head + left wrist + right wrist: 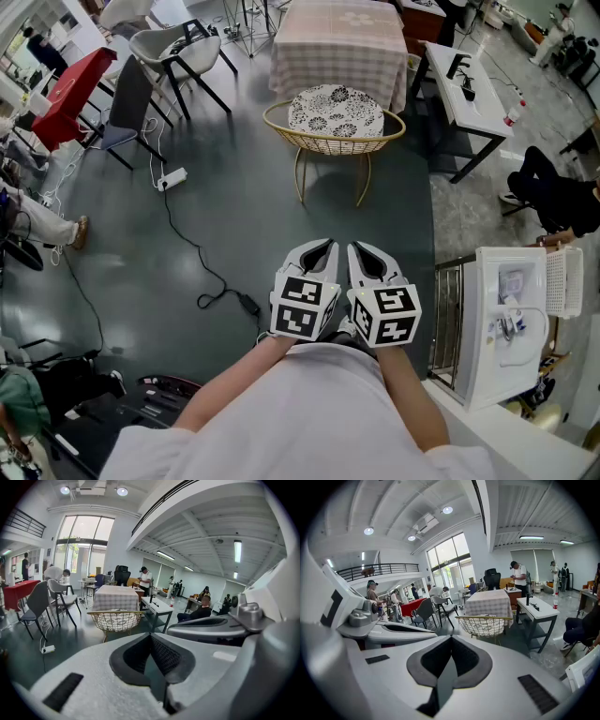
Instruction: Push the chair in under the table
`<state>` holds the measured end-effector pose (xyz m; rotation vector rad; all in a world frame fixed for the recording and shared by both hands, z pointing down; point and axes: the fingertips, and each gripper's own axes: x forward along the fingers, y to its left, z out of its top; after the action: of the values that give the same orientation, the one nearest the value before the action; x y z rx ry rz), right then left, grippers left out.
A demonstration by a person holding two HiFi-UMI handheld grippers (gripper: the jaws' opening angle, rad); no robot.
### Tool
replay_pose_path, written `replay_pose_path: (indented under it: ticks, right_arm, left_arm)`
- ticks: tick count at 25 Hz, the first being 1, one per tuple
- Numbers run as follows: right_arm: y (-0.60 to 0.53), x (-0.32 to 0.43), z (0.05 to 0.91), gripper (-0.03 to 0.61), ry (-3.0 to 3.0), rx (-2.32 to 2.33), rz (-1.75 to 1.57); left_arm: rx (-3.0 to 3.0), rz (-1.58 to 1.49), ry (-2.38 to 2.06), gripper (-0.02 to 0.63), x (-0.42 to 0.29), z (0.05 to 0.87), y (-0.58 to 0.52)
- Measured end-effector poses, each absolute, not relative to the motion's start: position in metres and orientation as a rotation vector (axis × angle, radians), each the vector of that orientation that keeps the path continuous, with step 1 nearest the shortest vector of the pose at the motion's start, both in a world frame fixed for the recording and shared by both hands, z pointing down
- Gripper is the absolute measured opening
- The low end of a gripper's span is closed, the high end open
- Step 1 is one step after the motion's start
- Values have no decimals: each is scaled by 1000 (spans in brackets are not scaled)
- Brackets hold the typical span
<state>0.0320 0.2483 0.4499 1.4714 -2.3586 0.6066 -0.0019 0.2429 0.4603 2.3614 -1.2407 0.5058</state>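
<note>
both the left gripper (324, 246) and the right gripper (358, 247) are fully closed on nothing, side by side close to the person's body. the chair (328, 142) stands well apart from them, pulled out just in front of the cloth-covered table (339, 47). it looks light: a stiff gold wire basket seat on thin legs, likely to slide easily on the smooth floor (234, 234). the near rim seems the best place to press. the basket holds a round patterned cushion (335, 111), probably loose.
</note>
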Motion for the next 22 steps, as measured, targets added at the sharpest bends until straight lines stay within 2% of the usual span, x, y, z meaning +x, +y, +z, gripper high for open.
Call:
replay_pose_path:
  ticks: [11, 22]
  right_arm:
    - [238, 17, 455, 3, -2266, 1524, 634]
    - [225, -28, 452, 3, -2236, 1555, 598]
  left_arm:
    - [2408, 559, -1164, 5, -15, 461, 234]
    - [2415, 532, -1119, 5, -59, 461, 221]
